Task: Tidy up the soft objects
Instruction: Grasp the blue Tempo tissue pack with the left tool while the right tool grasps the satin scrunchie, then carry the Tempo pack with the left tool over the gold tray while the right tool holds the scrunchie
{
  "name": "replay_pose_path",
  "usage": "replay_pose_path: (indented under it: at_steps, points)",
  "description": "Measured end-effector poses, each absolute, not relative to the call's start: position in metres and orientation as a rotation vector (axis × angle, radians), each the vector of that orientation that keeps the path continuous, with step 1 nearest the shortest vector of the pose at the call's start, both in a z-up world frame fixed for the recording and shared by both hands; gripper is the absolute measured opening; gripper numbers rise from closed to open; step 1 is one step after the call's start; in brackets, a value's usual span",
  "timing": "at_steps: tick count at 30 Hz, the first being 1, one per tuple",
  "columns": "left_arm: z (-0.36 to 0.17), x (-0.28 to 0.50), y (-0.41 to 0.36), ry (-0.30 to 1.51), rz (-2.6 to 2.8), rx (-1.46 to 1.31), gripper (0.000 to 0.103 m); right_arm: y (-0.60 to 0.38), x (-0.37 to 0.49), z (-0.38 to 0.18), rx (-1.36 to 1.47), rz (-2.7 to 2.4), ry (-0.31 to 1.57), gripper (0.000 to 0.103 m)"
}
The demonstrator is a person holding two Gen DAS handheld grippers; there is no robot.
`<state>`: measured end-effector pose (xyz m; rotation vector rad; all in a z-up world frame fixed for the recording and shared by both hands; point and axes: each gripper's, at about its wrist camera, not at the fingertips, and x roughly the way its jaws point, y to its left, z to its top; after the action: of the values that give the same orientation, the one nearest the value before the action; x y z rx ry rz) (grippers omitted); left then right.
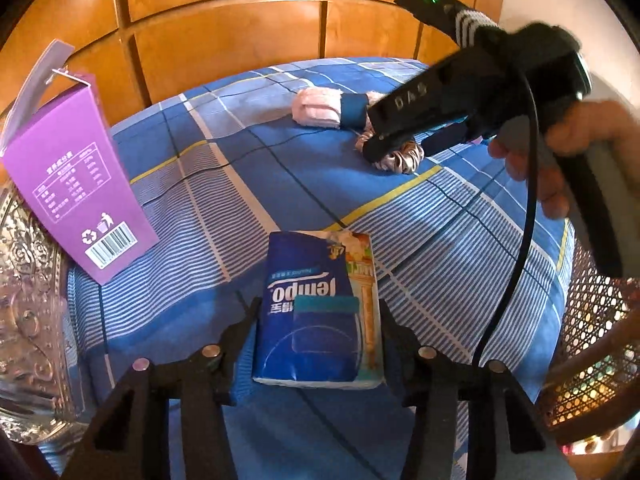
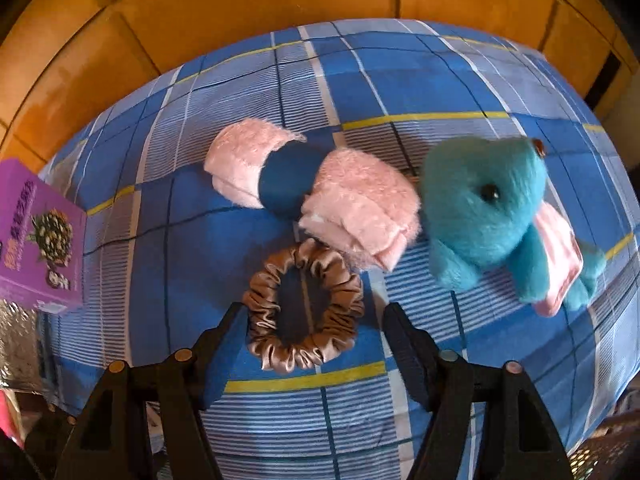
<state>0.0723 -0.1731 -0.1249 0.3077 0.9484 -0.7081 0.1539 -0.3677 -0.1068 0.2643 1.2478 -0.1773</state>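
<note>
Left gripper (image 1: 318,320) pitched steeply down over the tissue pack (image 1: 320,312); jaws straddle it, one on each long side. Whether the pads press yet I cannot tell, though they sit tight against its edges. Pack lies flat on the blue plaid bed cover (image 1: 200,208).

Right gripper (image 2: 312,316) also angled hard downward, jaws spread either side of the brown satin scrunchie (image 2: 302,316), which lies flat between them; left pad just at its rim, right pad apart (no pinch yet). In the left wrist view a hand (image 1: 560,160) wraps the right tool's handle, cable trailing down.

Just beyond the scrunchie: pink fluffy roll with a dark blue band (image 2: 312,188), touching the scrunchie's far edge. Beside it, a teal plush toy (image 2: 492,208) on its side, close against the roll. Purple carton (image 1: 72,176) stands at the left edge of the bed.

Progress, as a judgement: early. Nothing lifted, nothing gathered anywhere visible; all four soft items remain on the cover. Two grasps are being set up together.
</note>
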Motion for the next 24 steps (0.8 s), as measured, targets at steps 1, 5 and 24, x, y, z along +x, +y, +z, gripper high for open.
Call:
replay_pose_path:
  at_steps: [1, 5, 24]
  points:
    - [-0.122, 0.072, -0.171, 0.956, -0.704, 0.297, 0.052, -0.364, 0.153, -0.106, 0.233, -0.181, 1.243, 0.037]
    - [-0.096, 0.077, -0.164, 0.931, -0.697, 0.249, 0.052, -0.355, 0.151, -0.103, 0.167, -0.144, 1.249, 0.021]
    - [0.032, 0.191, -0.189, 0.822, -0.565, 0.081, 0.052, -0.281, 0.139, -0.109, -0.228, -0.067, 1.222, 0.020]
